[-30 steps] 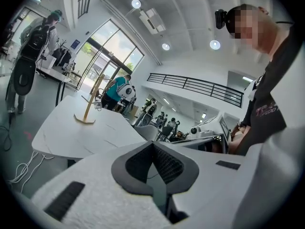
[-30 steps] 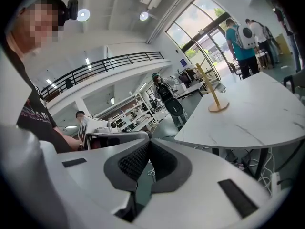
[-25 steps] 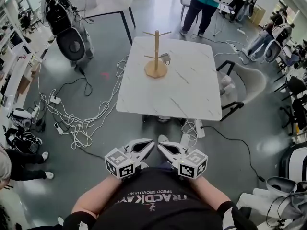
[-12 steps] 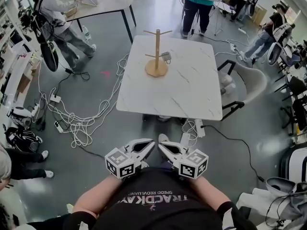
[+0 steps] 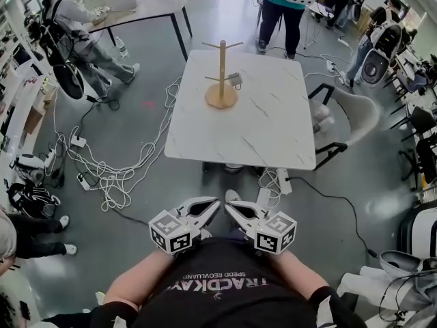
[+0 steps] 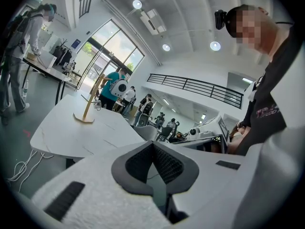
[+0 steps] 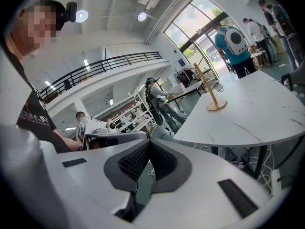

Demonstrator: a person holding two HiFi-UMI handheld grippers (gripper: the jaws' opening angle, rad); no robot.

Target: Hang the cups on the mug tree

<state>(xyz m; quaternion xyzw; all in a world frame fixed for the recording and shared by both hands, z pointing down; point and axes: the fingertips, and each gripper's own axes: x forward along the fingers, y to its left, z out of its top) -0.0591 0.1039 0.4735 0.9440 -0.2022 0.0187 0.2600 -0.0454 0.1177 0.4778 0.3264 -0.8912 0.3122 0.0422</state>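
A wooden mug tree stands at the far left of the white marble table. One small grey cup hangs on a lower peg on its right side. Both grippers are held close to my chest, well short of the table's near edge. My left gripper and right gripper point at each other, jaws pressed together and holding nothing. The left gripper view shows its shut tips with the mug tree far off. In the right gripper view the shut tips sit well before the mug tree.
White cables lie tangled on the floor left of the table. A white chair stands at its right side. A second table is at the back left. Several people with backpacks stand around the far end.
Both grippers have stayed where they were. People in the background have walked about; the one at the back left moved toward the second table.
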